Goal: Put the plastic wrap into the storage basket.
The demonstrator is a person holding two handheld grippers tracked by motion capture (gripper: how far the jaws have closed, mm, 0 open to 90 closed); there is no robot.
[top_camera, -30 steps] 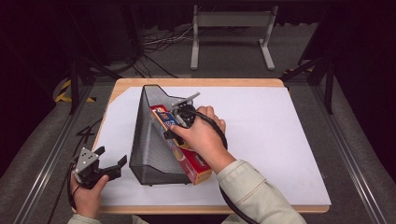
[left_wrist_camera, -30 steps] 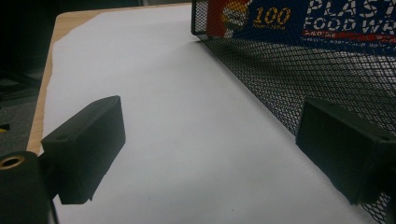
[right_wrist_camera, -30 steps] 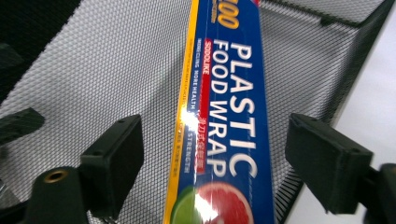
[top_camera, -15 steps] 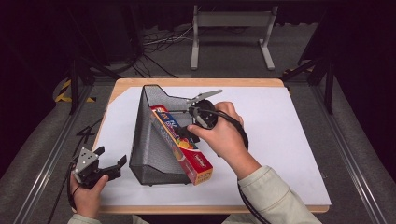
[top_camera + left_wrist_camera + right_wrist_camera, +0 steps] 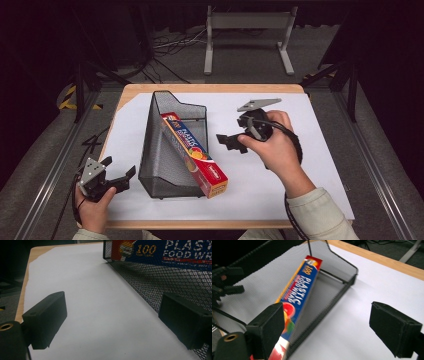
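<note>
On the white-covered bench (image 5: 310, 170), the long red-and-blue plastic-wrap box (image 5: 196, 153) lies slanted inside the black wire-mesh file holder (image 5: 159, 155), so placement looks done, and both your right hand-held gripper (image 5: 226, 141) and left hand-held gripper (image 5: 120, 176) stand released, holding nothing.

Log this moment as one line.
right gripper: open, clear of wrap box | box: in mesh holder | left gripper: open, beside holder
</note>
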